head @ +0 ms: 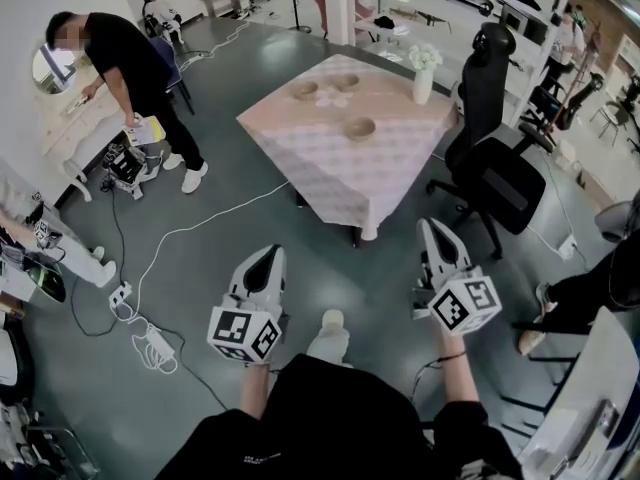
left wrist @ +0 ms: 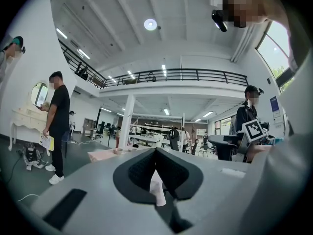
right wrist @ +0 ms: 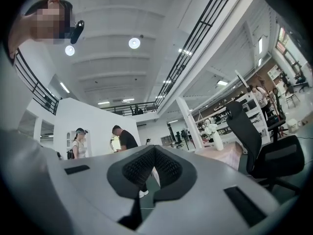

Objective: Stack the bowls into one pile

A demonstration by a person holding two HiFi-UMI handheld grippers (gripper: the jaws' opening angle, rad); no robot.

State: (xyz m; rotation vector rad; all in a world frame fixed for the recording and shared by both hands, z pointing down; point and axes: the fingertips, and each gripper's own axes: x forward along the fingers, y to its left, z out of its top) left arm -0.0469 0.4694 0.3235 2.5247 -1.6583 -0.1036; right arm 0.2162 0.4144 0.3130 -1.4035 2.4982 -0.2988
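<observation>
Tan bowls (head: 359,128), three, lie apart on the bench (head: 330,183), two near its far corner. The left gripper (head: 268,255) and right gripper (head: 432,228), well short of it, have fingers together, empty; left unopened, they could shove a bowl off.

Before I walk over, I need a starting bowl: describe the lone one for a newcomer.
Find the square table with the pink checked cloth, beside the black office chair. Its near-side shallow tan wooden bowl sits alone; the other two bowls pair up farther back.

Bright, even light from round white ceiling lamps (left wrist: 150,24); soft shadows. Strong fisheye bending; both gripper views darkly vignetted.
</observation>
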